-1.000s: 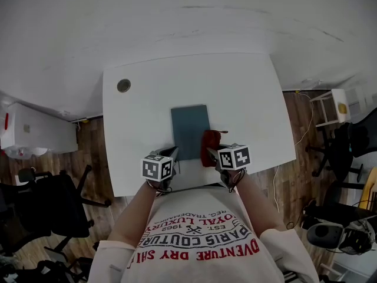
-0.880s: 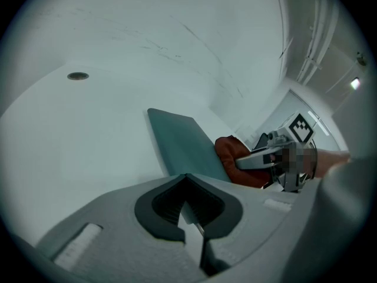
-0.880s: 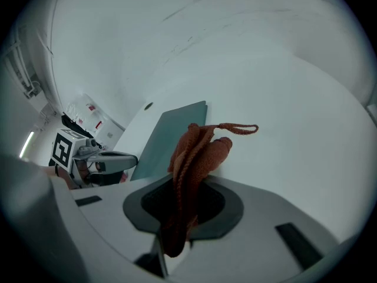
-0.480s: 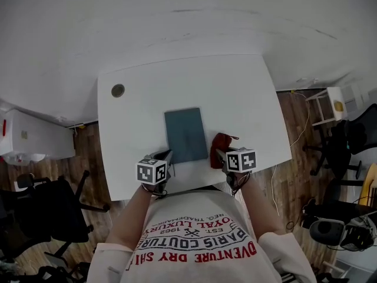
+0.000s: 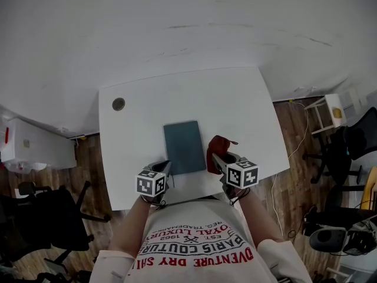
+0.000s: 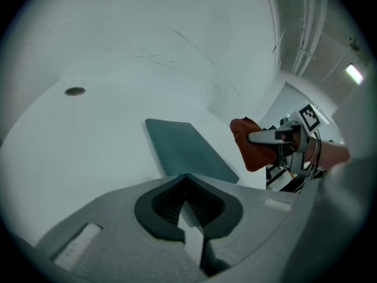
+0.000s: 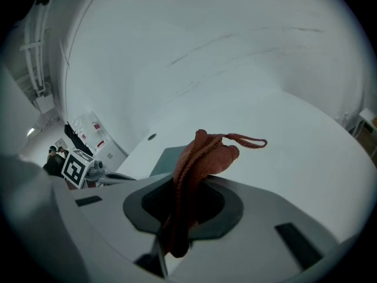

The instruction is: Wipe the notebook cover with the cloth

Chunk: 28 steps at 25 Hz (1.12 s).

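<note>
Gripping the rust-red cloth (image 5: 219,147), the right tongs (image 5: 217,157) hang just right of the dark teal rectangular notebook (image 5: 184,147), mid-frame on the white counter (image 5: 235,99). The left tongs (image 5: 165,168) sit clenched, empty. Wiping looks unstarted; next, lower the cloth onto the cover.

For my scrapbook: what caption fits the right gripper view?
Red cloth pinched in the right gripper, dark notebook flat on the white table behind.
</note>
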### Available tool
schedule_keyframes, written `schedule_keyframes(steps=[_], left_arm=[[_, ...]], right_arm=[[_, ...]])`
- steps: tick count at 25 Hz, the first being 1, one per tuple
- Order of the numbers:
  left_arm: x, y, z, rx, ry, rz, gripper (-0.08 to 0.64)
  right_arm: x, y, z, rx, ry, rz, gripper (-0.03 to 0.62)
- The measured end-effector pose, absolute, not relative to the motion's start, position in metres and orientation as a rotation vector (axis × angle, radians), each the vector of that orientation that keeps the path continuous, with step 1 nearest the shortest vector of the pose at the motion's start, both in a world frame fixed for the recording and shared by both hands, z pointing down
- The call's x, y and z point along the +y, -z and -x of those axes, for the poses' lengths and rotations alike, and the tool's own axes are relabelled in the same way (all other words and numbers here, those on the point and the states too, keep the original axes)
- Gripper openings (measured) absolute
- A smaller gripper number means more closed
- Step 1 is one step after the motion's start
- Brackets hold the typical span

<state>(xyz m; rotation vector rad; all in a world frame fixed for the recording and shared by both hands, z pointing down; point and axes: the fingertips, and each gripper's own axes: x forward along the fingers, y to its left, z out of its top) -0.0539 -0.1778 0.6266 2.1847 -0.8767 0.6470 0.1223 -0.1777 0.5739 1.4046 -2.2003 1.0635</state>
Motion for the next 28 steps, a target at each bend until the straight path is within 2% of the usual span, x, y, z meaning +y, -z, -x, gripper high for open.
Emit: schedule_keyframes(steps=[17, 23, 28], left_arm=[[-0.234, -0.379, 0.079, -1.205, -0.093, -2.681, 0.009], [-0.229, -0.347, 0.087, -1.306, -0.098, -2.779, 0.009], [-0.228, -0.347, 0.088, -1.321, -0.123, -2.806, 0.009]], right_arm=[[-0.223, -0.423, -0.075, -2.581, -0.421, -1.542, 0.075], [-0.221, -0.384, -0.058, -2.586, -0.078, -1.517, 0.075], [-0.22, -0.375, -0.049, -2.602, -0.025, -1.494, 0.075]])
